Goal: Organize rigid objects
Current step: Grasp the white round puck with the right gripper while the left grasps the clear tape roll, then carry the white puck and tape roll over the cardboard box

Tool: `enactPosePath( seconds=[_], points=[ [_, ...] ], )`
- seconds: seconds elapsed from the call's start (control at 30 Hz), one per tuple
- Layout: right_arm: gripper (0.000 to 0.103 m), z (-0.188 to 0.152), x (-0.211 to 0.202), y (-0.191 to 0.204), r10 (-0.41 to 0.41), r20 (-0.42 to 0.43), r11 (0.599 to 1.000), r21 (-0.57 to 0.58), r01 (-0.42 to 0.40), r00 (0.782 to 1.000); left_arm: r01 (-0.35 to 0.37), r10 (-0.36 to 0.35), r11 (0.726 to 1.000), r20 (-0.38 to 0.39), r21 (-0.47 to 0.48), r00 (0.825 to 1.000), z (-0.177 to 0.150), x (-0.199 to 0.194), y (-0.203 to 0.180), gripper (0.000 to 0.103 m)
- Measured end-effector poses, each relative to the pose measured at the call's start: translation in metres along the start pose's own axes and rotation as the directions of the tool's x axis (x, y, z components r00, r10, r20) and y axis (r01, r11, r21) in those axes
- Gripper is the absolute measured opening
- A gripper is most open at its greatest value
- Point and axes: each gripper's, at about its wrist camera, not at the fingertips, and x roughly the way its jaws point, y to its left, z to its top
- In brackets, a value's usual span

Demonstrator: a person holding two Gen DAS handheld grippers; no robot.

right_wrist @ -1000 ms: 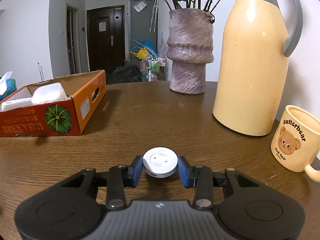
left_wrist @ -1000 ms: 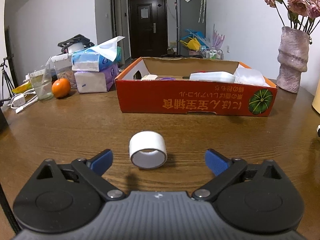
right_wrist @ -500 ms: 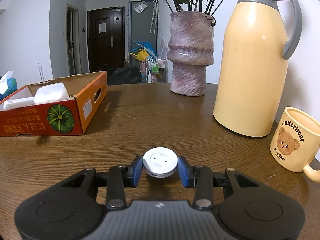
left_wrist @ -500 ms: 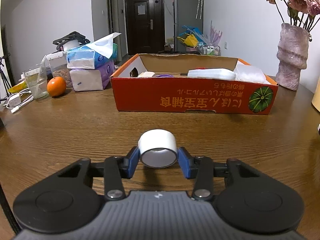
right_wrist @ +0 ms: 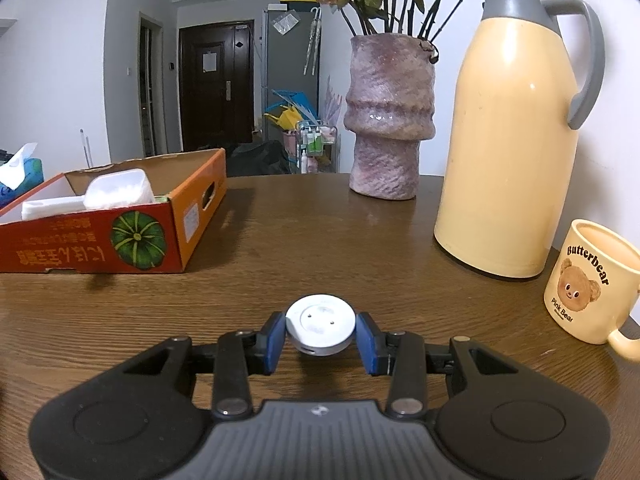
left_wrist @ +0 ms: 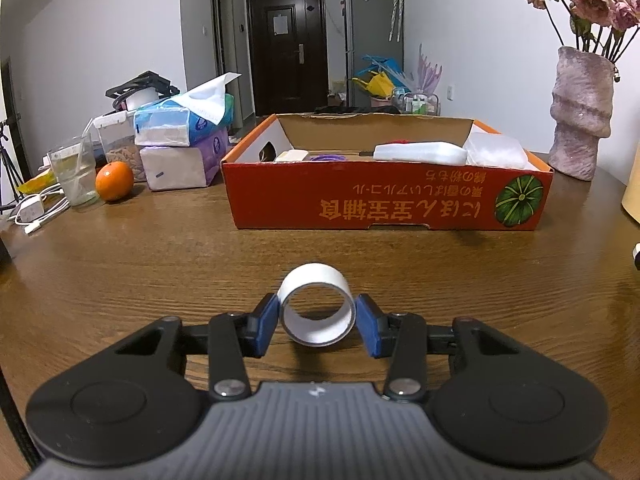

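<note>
The left claw (left_wrist: 317, 322) is pinching a white cardboard ring (left_wrist: 317, 310) and the right claw (right_wrist: 320, 336) a round white plastic puck (right_wrist: 320, 325), both lifted slightly above the wooden counter (left_wrist: 160, 256), presumably for carrying to the orange cardboard box (left_wrist: 384, 204).

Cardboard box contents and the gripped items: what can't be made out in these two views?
- Cardboard box, left wrist view: its front wall hides the floor and low items.
- Same box, right wrist view: left end cut off.
- White disc: underside hidden.
- Tape roll: table contact unclear.
</note>
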Motion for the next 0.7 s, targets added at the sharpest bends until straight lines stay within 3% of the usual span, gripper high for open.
enactPosePath(
  seconds=[0.7],
  points=[
    [0.038, -0.007, -0.039, 0.046, 0.086, 0.091, 0.996, -0.025, -0.084, 0.992, 0.033, -0.034, 0.999, 0.090, 0.010, 0.995, 0.005, -0.027, -0.001, 0.043]
  ],
)
